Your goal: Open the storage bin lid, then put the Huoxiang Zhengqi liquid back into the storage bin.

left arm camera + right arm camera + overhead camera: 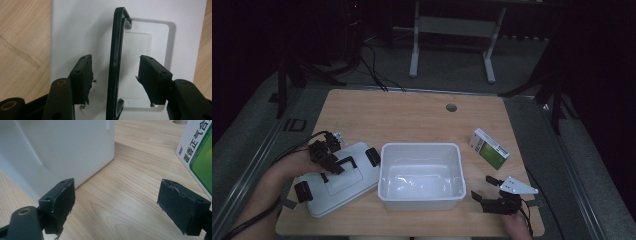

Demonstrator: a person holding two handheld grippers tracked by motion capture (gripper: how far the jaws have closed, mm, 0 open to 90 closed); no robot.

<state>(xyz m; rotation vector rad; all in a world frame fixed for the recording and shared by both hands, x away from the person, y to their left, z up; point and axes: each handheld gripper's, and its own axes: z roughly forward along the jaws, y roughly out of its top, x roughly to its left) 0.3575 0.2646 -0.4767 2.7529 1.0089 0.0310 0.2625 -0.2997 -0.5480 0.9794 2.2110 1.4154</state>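
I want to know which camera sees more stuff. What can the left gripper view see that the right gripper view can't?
Left gripper view: the flat white lid with its black handle standing between that gripper's open jaws, neither pad touching it.

Right gripper view: the outside wall of the white bin at left and a green-and-white medicine box at right, with bare wood between that gripper's wide-open jaws.

Both: the light wooden table underneath, and two black jaws rising from the bottom edge.
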